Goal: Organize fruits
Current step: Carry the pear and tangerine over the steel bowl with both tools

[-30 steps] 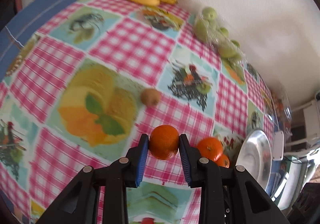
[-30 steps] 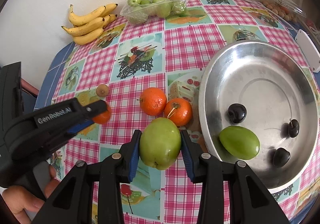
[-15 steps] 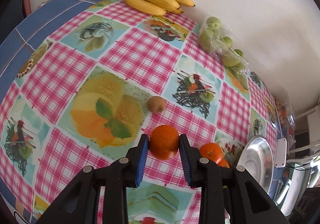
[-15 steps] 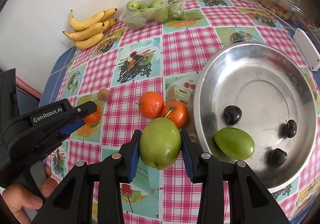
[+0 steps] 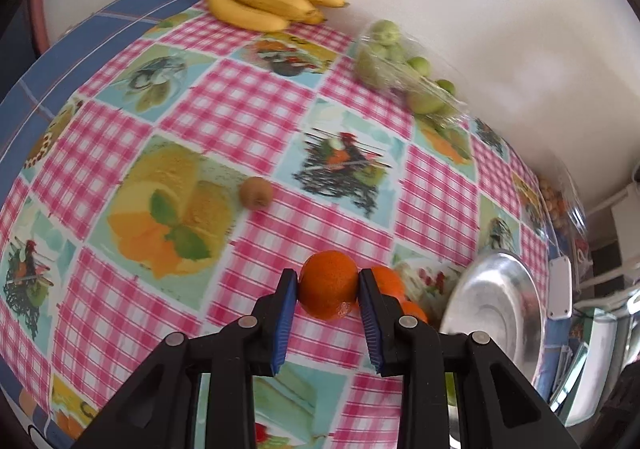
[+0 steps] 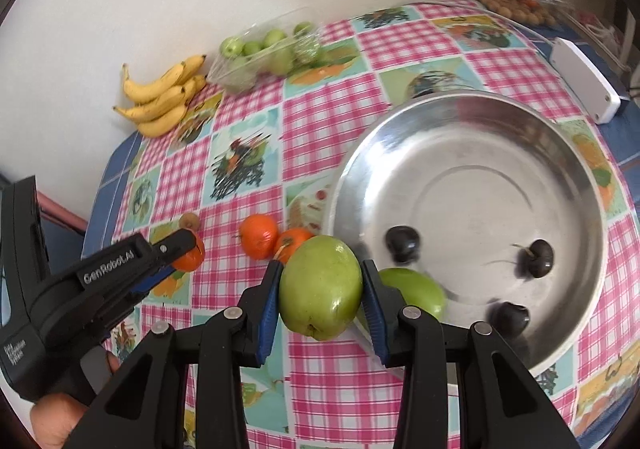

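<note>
two fruits being carried at once, both pinched at the waist

the left gripper (image 5: 327, 285) is being pressed onto a round orange tangerine (image 5: 328, 283), pads on opposite sides of its widest part, with the fruit being held up over the pink checked tablecloth (image 5: 248, 109). the right gripper (image 6: 322, 291) is being clamped the same way on a big smooth green apple-like fruit (image 6: 321, 291), which is being held just at the near rim of the shiny round metal bowl (image 6: 580, 177).

handling guess: the tangerine is probably being treated as light, with a soft, slightly grippy peel, so only a gentle squeeze is being called for or the skin gets dented. the green fruit looks heavier, firm and waxy-slick, so a grip right across the middle is being needed, otherwise it could be squirted out of the pads.

already being kept in the bowl: another green fruit (image 6: 416, 289) and three dark round plums (image 6: 402, 244). two more tangerines (image 6: 259, 235) are being left on the cloth beside the bowl, plus a small brown kiwi (image 5: 256, 191) further off.
</note>
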The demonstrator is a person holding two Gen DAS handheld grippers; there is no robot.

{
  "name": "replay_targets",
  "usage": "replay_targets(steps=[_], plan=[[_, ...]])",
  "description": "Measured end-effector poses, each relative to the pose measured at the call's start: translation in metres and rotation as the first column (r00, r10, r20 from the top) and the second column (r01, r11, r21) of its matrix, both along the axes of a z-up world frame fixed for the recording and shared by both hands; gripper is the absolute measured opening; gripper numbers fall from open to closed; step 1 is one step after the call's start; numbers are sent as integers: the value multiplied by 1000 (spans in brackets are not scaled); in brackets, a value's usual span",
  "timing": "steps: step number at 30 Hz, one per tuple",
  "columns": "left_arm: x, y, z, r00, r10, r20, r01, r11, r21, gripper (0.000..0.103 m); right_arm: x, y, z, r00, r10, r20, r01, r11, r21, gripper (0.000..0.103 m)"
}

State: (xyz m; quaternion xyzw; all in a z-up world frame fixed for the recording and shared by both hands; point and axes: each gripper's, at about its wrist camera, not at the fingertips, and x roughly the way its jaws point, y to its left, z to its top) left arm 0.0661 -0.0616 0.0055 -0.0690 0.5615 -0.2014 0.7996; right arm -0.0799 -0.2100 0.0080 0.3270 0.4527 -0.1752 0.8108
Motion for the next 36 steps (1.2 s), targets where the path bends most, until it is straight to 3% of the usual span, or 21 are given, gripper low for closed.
replay_targets(steps=[12,21,26,36], plan=[[-42,-65,8,984,-170,55,168,985,32,33,-45,-53,-1,990,-140,6,140,990,25,40],[-69,-109,12,951,-288,112,283,958,55,33,-61,-75,-7,982,-187,6,186,982,24,40],[-71,-126,10,939,-315,136,307,949,73,33,-58,-79,-13,982,-191,0,191,981,25,40],[-61,-144,-5,941,-318,119,314,948,51,33,-52,-95,-22,978,-207,-12,208,978,29,40]])
